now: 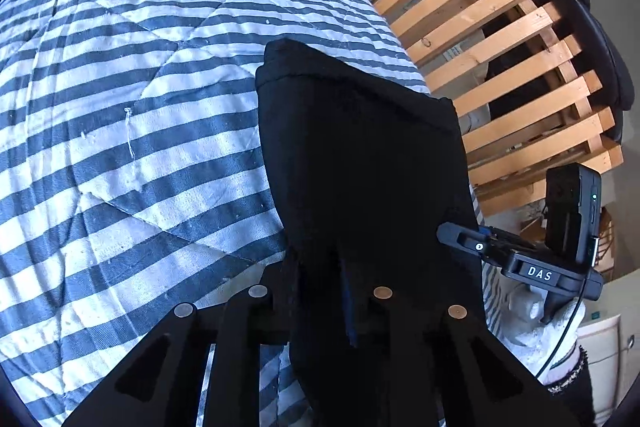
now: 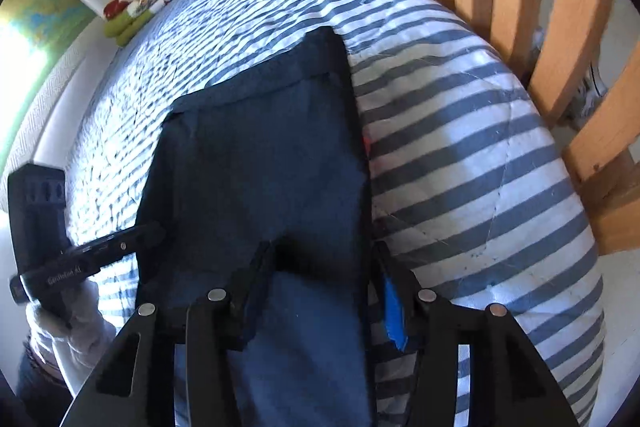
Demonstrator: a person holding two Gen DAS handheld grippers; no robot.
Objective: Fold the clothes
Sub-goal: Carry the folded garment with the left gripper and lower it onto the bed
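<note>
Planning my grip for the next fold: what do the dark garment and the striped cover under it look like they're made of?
The dark garment looks like matte navy woven cloth, likely cotton: no sheen, a stitched hem, soft draping. The striped cover looks like a padded cotton quilt: diagonal stitch lines, puffed edge, small pills and a loose thread. Beside it, the slats look like unfinished pale wood with visible knots.

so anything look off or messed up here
Only small things: a loose white thread trails off the striped quilt, and the quilt stops short of the bare wooden slats. The dark garment looks undamaged.
</note>
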